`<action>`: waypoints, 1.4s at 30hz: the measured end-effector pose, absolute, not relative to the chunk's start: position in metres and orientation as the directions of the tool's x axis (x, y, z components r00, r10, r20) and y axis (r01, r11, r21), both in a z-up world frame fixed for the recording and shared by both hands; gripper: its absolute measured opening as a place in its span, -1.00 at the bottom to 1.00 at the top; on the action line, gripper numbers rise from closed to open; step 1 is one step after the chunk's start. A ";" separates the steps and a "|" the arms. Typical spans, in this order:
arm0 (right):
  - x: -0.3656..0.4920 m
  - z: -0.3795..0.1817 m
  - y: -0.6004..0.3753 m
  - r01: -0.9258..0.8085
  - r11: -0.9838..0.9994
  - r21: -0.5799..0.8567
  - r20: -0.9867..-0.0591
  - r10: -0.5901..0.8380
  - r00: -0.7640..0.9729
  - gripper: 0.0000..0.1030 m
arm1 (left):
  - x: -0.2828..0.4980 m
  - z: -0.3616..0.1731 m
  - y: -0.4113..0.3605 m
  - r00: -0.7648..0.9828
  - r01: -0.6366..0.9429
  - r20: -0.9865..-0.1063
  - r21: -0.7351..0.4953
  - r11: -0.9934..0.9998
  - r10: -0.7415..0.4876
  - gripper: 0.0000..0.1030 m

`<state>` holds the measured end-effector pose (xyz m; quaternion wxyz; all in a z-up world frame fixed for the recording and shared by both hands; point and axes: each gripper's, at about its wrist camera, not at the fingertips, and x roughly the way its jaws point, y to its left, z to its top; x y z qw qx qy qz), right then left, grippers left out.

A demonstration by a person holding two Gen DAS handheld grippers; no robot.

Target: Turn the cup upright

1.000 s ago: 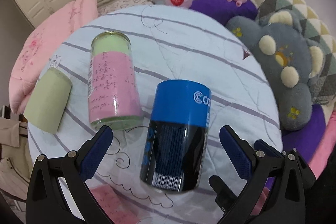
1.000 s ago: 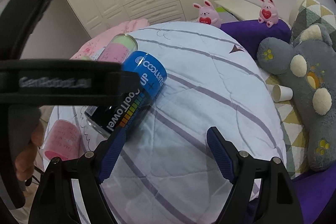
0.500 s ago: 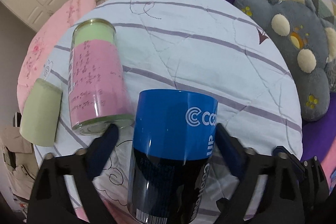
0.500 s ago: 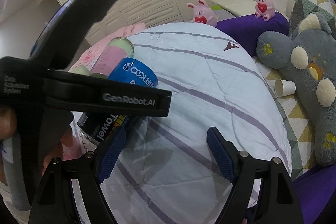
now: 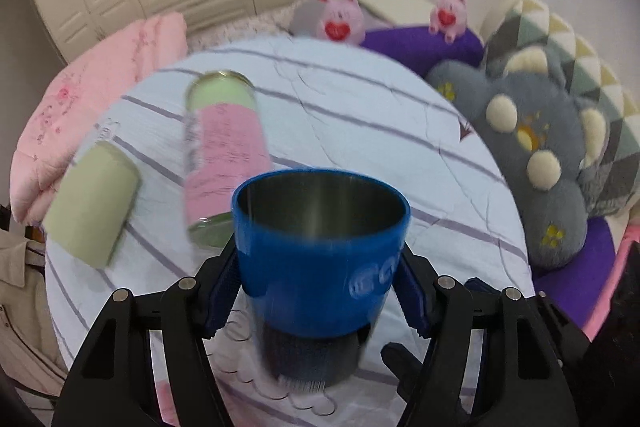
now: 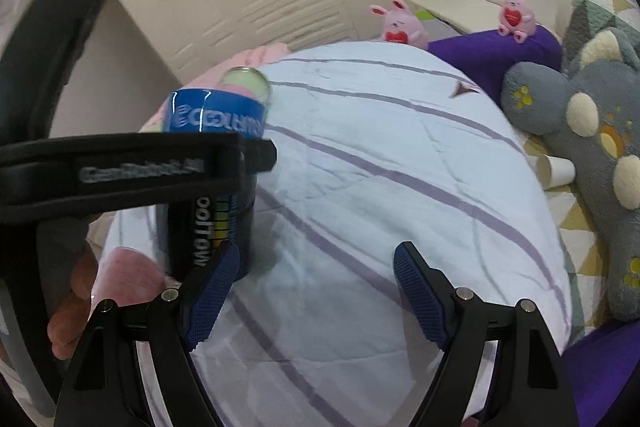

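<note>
Cup (image 5: 320,251) looks upright, clamped by the left claw (image 5: 316,291); the right claw (image 6: 316,291) gapes empty. Through the blur it seems to touch the bed (image 6: 400,167): settle it flat before letting go.

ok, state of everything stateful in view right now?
blue cup: upright, mouth up, empty inside, base on the quilt
left gripper: shut on the blue cup
right gripper: open, holding nothing
pink-and-green jar: lying on its side
green cup: lying on its side
paper cup: tipped over
</note>
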<state>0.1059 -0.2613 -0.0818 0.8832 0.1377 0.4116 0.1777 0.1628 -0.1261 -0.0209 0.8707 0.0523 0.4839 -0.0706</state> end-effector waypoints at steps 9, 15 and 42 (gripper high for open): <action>0.105 -0.078 -0.230 -0.265 0.913 0.309 -0.677 0.407 0.614 0.58 | 0.149 -0.021 -0.096 0.564 0.148 -0.818 -0.035 0.988 -0.114 0.33; 0.104 -0.078 -0.222 -0.267 0.923 0.276 -0.682 0.384 0.622 0.58 | 0.148 -0.022 -0.099 0.564 0.153 -0.819 -0.025 0.988 -0.108 0.34; 0.078 -0.056 -0.219 -0.304 0.913 0.272 -0.619 0.408 0.671 0.58 | 0.093 0.018 -0.045 0.696 0.125 -0.710 -0.022 0.992 -0.103 0.93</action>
